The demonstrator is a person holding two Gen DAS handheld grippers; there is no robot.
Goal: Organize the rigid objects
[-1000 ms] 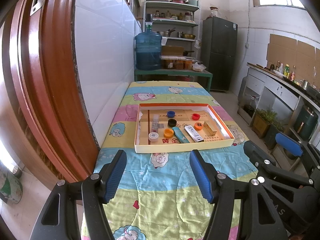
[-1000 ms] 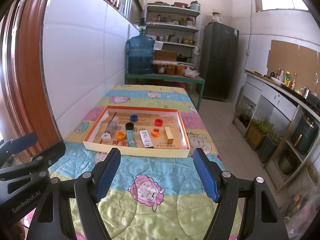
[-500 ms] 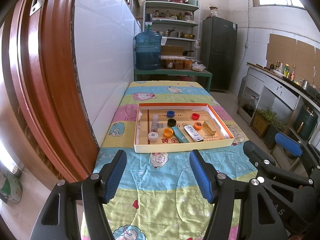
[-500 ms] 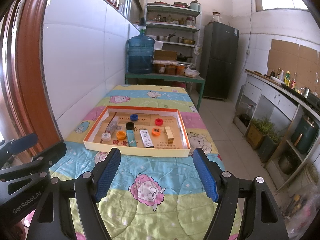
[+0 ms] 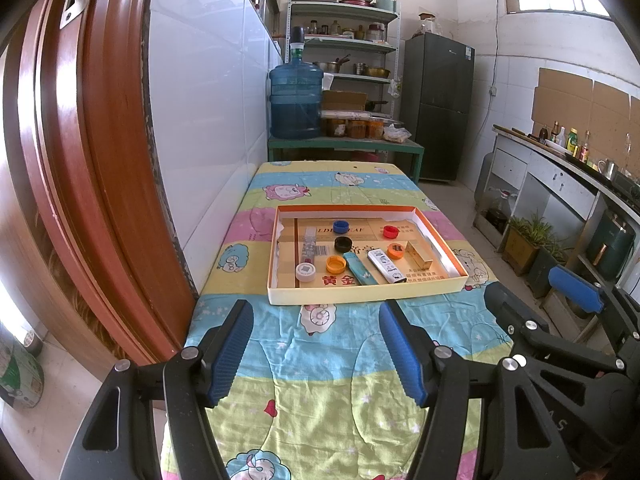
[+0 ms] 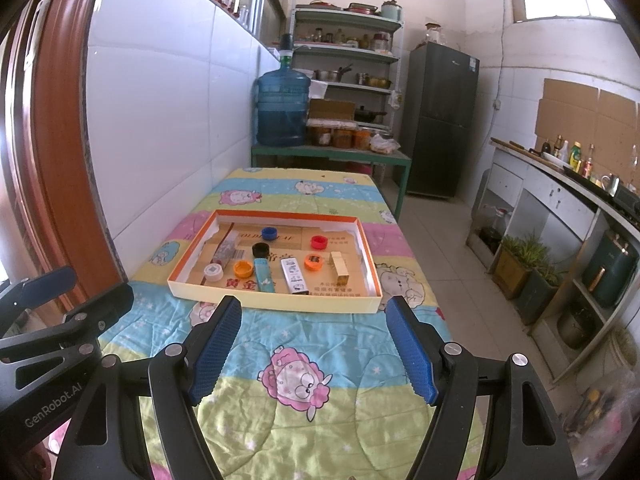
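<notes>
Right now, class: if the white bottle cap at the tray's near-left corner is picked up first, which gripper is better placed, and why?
Probably the left gripper: open, empty, on the white bottle cap's side of the tray. The right gripper sits farther right.

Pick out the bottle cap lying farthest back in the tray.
The blue cap, alone near the tray's far wall; the red, black, orange and white caps all lie closer to the front.

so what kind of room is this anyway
Most likely a home kitchen or pantry: shelves of pots and jars, a dark fridge, and a counter with sauce bottles. A big water jug stands on a green bench.
</notes>
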